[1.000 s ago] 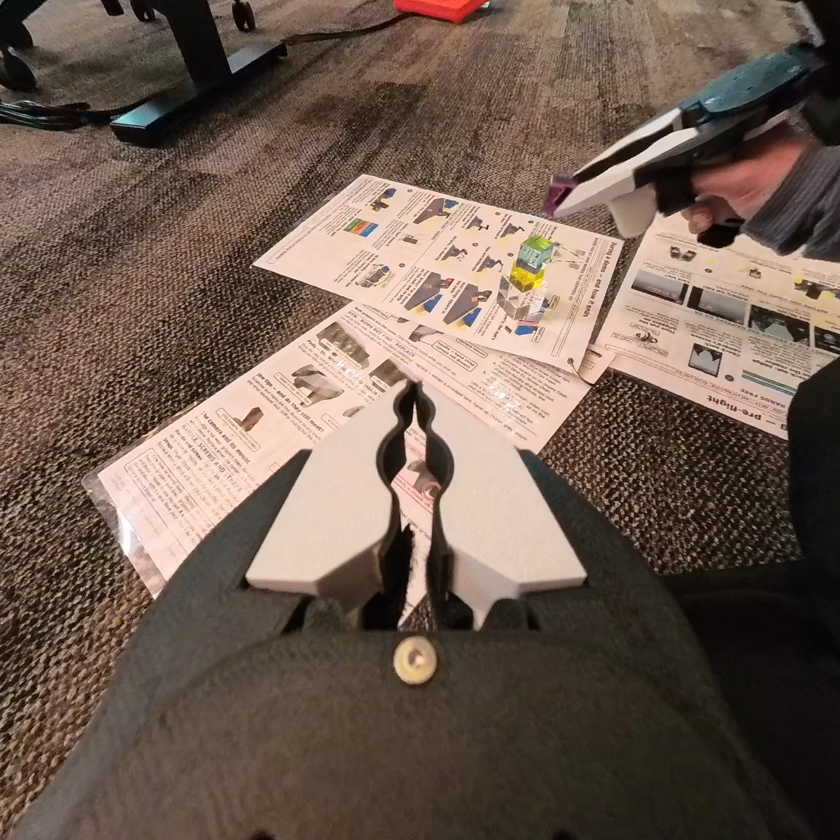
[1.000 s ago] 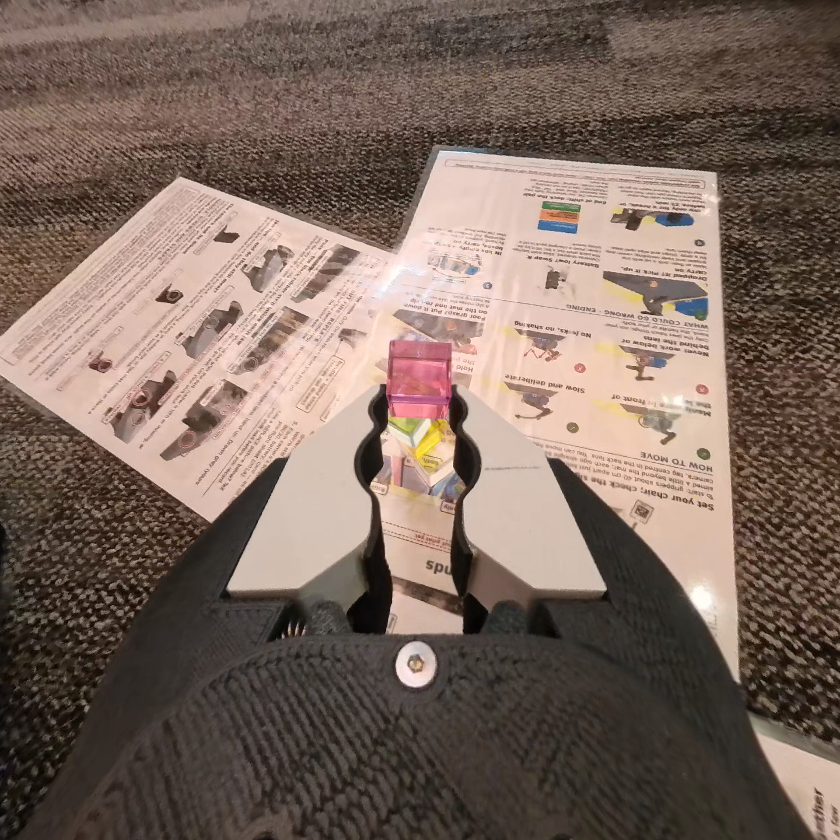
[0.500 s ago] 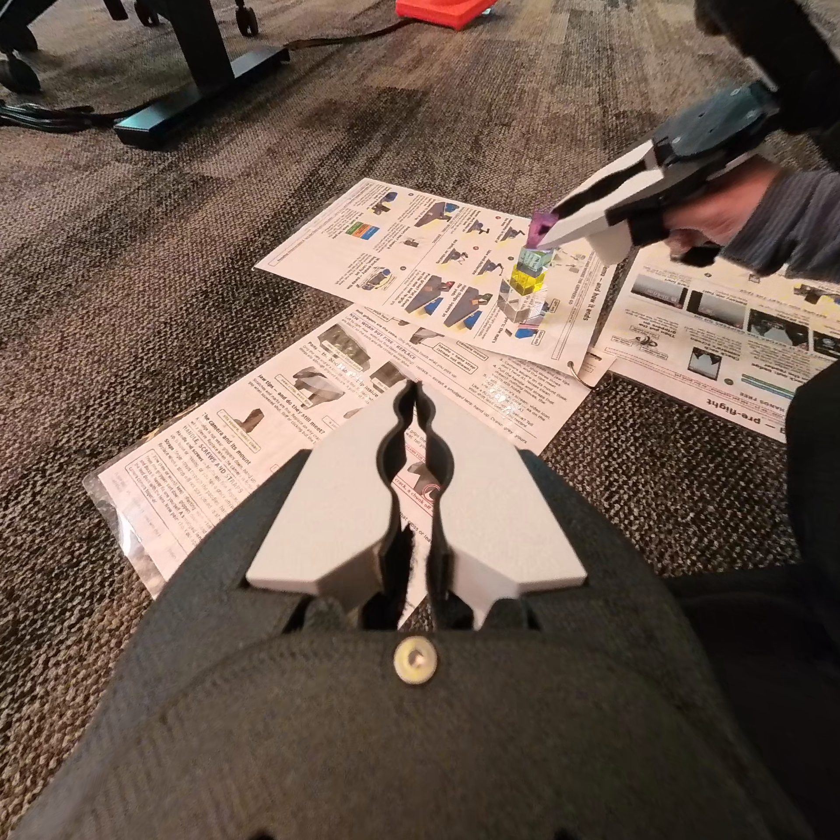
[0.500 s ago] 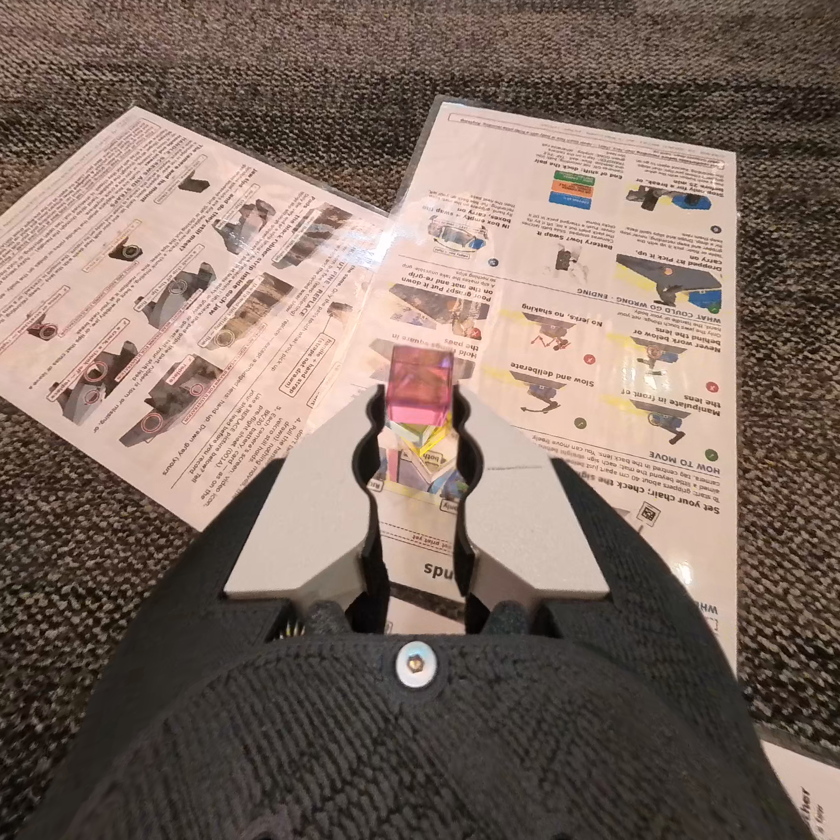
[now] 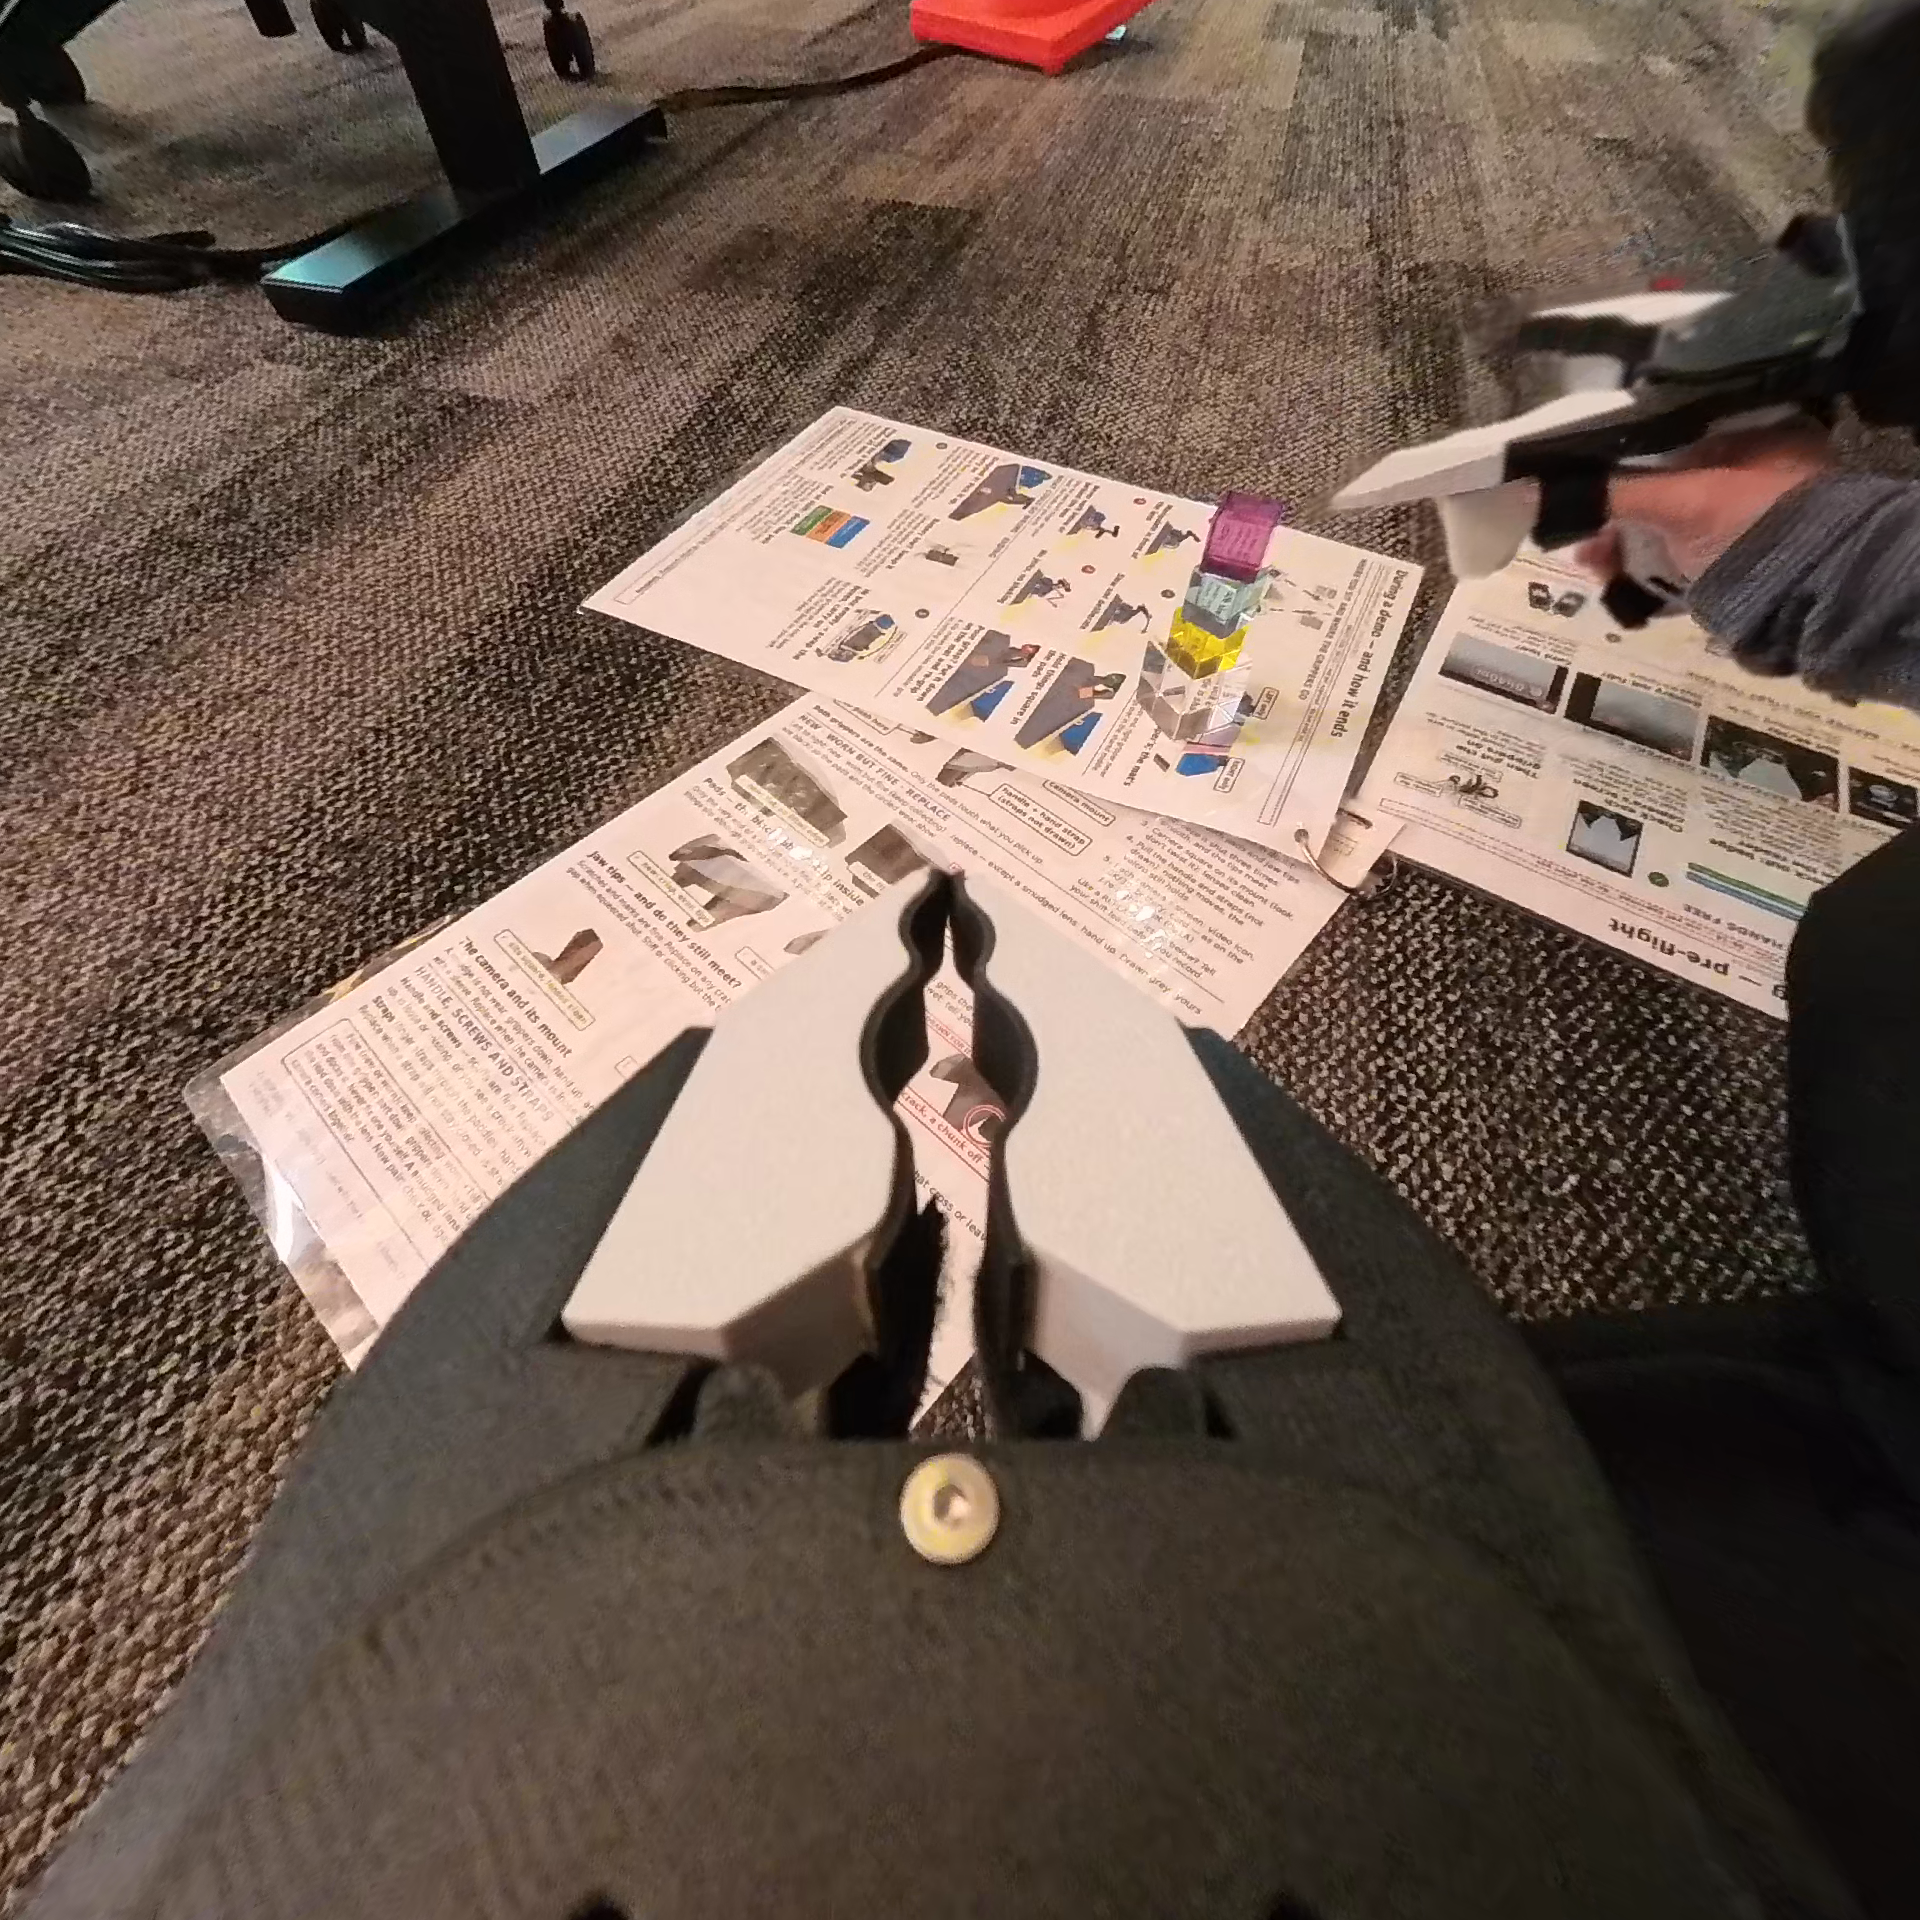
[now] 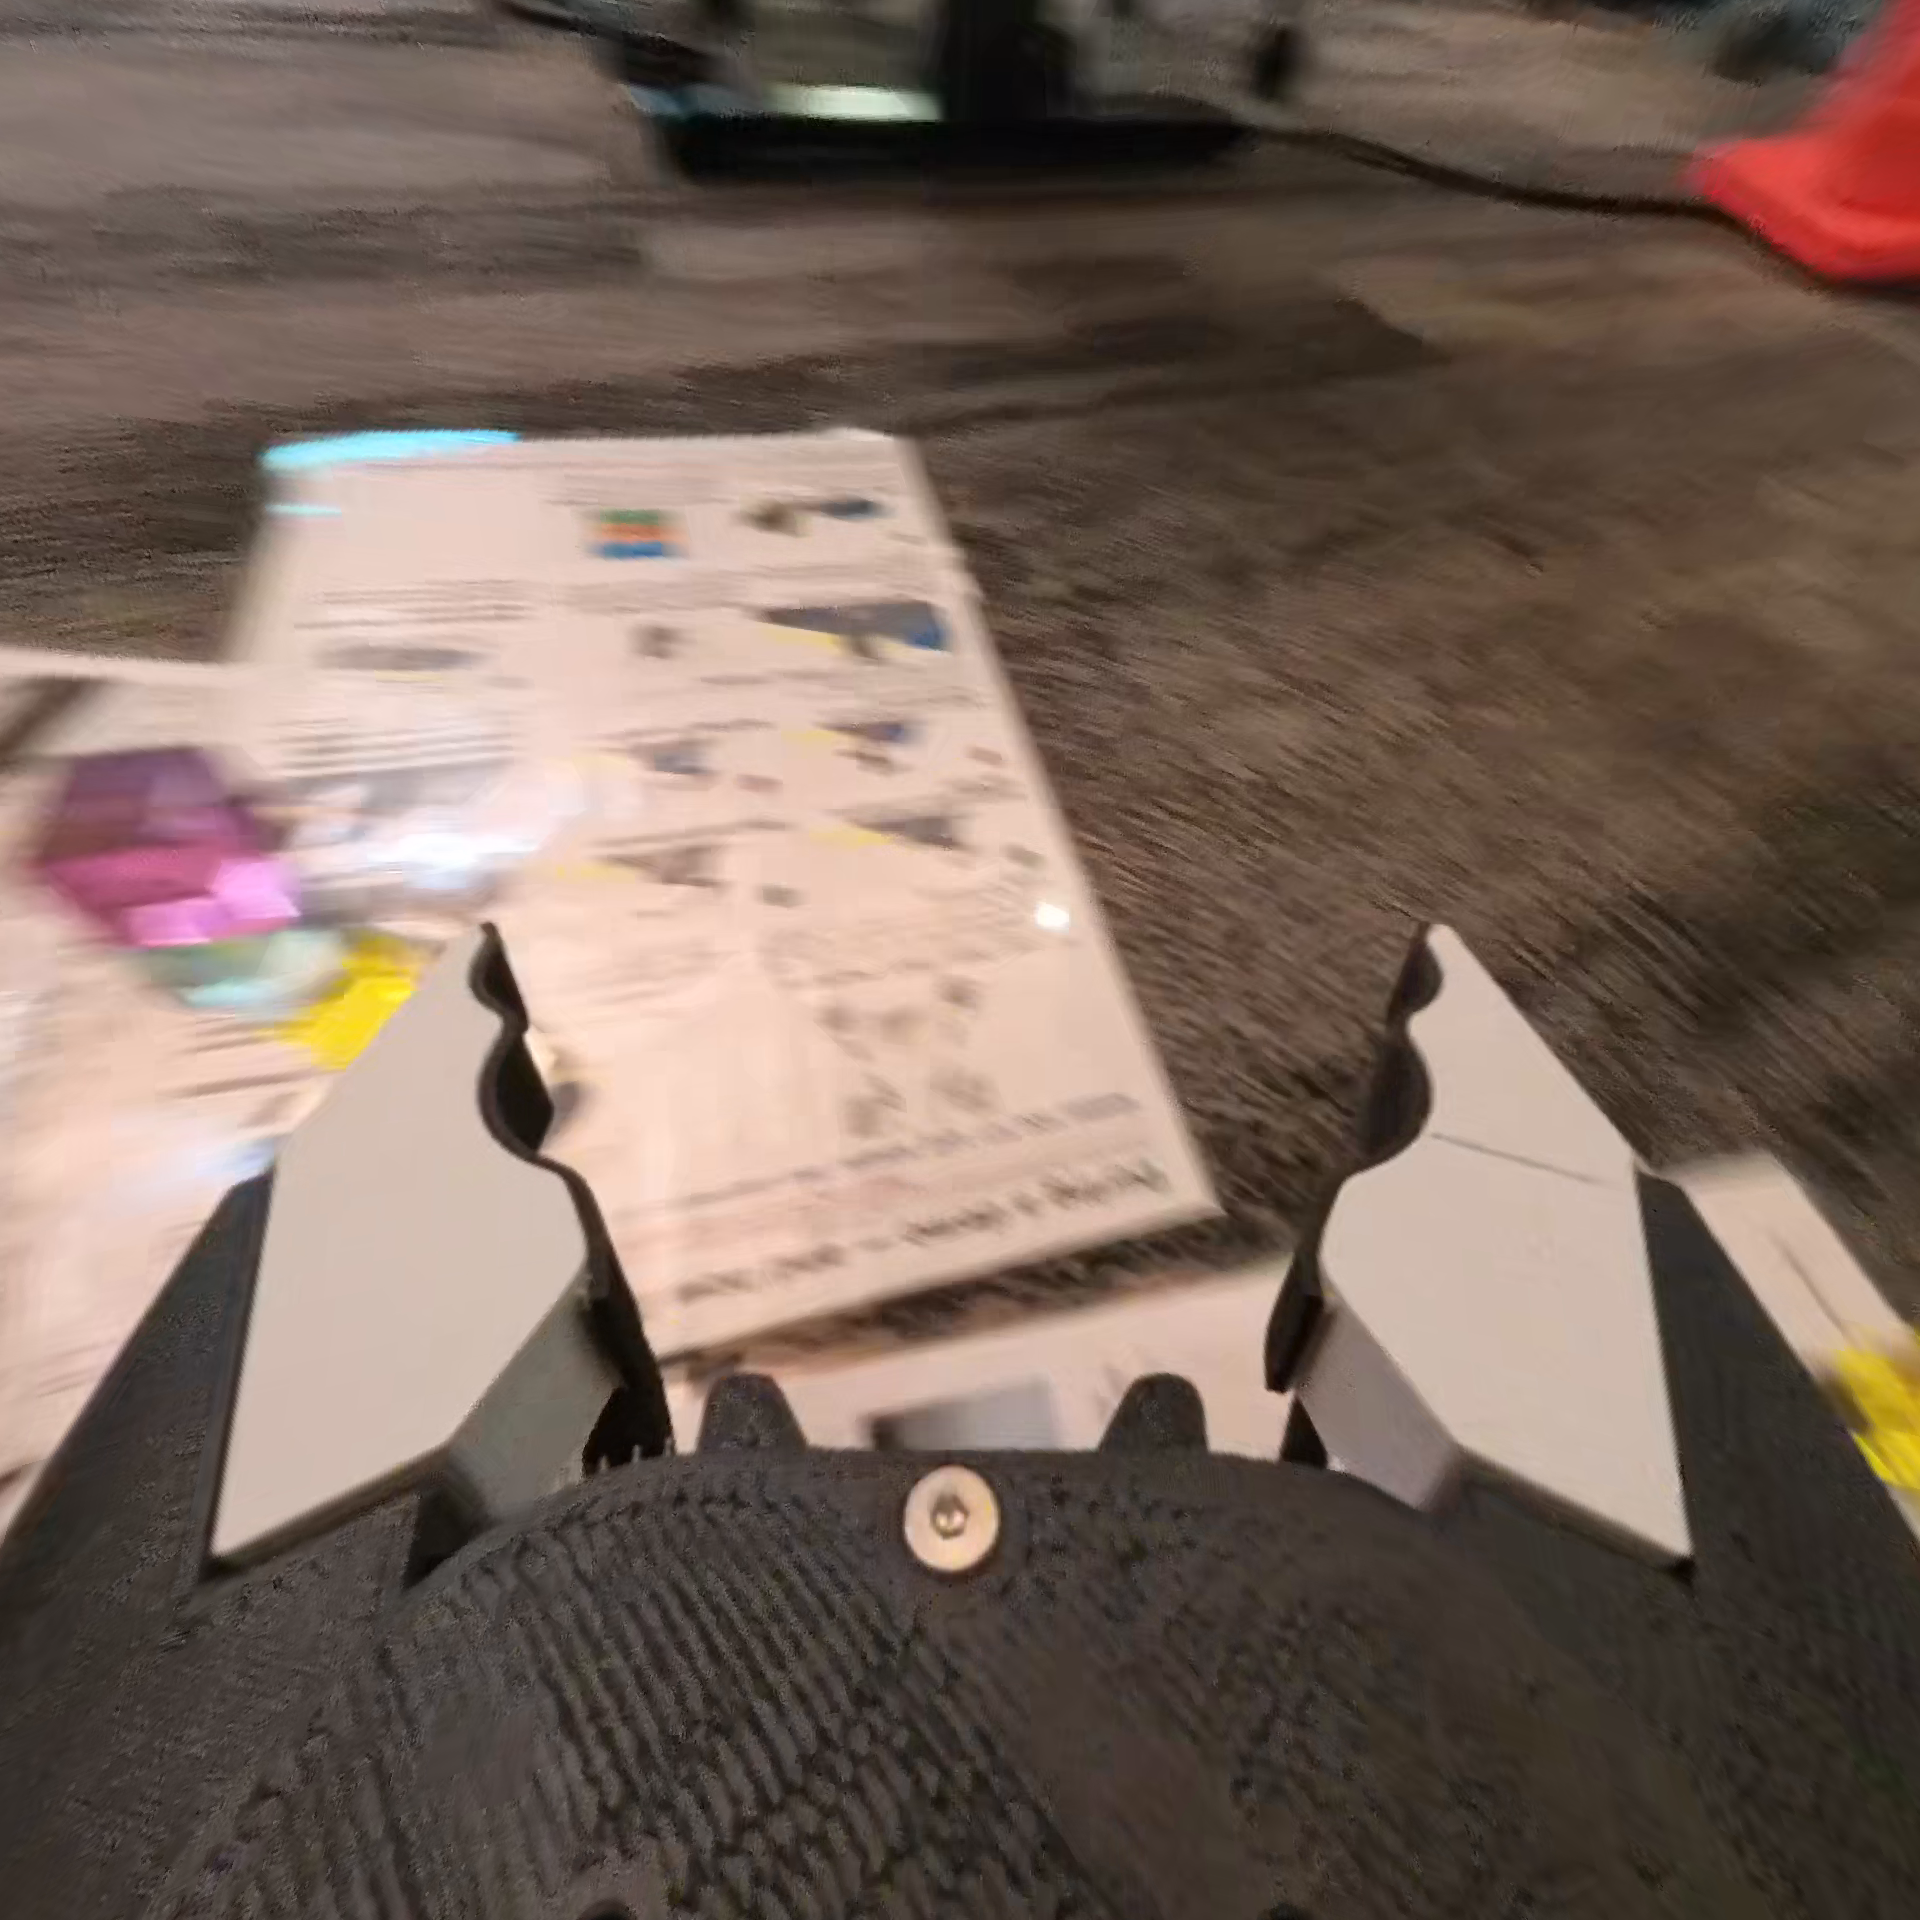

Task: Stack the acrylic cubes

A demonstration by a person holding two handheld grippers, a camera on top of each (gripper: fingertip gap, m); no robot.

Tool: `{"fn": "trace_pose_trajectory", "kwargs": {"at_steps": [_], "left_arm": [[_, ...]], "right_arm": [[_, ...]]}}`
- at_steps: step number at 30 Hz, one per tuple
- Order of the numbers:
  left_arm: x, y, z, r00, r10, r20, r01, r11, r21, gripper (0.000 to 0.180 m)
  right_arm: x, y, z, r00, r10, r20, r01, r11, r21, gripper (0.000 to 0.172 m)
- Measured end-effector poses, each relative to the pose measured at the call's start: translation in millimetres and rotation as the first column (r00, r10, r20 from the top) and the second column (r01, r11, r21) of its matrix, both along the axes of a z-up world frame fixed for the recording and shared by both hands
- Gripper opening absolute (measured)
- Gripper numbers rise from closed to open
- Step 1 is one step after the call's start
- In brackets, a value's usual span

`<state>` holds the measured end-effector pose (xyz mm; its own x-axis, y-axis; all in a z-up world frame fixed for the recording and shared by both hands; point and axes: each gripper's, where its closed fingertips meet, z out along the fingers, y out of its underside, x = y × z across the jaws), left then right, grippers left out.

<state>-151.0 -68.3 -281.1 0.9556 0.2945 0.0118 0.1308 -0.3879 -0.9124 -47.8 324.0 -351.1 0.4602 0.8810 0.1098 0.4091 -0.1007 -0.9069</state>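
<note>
A stack of acrylic cubes (image 5: 1210,634) stands on a laminated sheet (image 5: 935,582) on the carpet. A purple cube (image 5: 1242,535) is on top, then a pale blue-green cube, a yellow cube (image 5: 1205,649) and a clear cube (image 5: 1195,707) at the bottom. My right gripper (image 6: 956,956) is wide open with nothing between its fingers; it also shows in the left wrist view (image 5: 1455,416), up and to the right of the stack. In the blurred right wrist view the purple cube (image 6: 156,862) lies left of my fingers. My left gripper (image 5: 948,883) is shut and bare, low over a near sheet.
Several laminated instruction sheets (image 5: 1662,748) lie on the grey carpet. A black desk foot (image 5: 457,239) and cables stand far left, an orange-red object (image 5: 1029,31) at the far edge. A hand in a grey sleeve (image 5: 1808,582) holds the right gripper. My right gripper's tips are some 5 cm from the purple cube (image 6: 156,862).
My right gripper set the purple cube on top of the stack, let it go, opened wide and pulled back to the right. The left gripper has not moved.
</note>
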Motion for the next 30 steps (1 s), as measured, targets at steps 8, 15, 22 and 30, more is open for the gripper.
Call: {"fn": "trace_pose_trajectory", "kwargs": {"at_steps": [8,15,22,30], "left_arm": [[0.1,3.3,-7.1,1.0,-0.011,0.001,0.011,0.999,-0.034,0.0],[-2.9,10.7,-17.5,1.0,-0.014,0.012,0.015,0.996,-0.088,0.0],[-1.3,11.6,-19.1,1.0,-0.019,0.0,0.019,0.994,-0.111,0.0],[-0.4,8.6,-8.6,1.0,-0.013,-0.008,0.013,0.998,-0.061,0.0]], "right_arm": [[164.1,138.1,-62.4,0.778,-0.628,0.008,0.618,0.762,-0.192,0.126],[177.9,182.0,-90.7,0.82,-0.555,0.142,0.573,0.792,-0.21,0.083],[175.7,192.0,-95.5,0.817,-0.544,0.193,0.575,0.793,-0.199,0.034],[146.0,136.7,-60.9,0.888,-0.445,0.119,0.46,0.87,-0.177,0.033]]}}
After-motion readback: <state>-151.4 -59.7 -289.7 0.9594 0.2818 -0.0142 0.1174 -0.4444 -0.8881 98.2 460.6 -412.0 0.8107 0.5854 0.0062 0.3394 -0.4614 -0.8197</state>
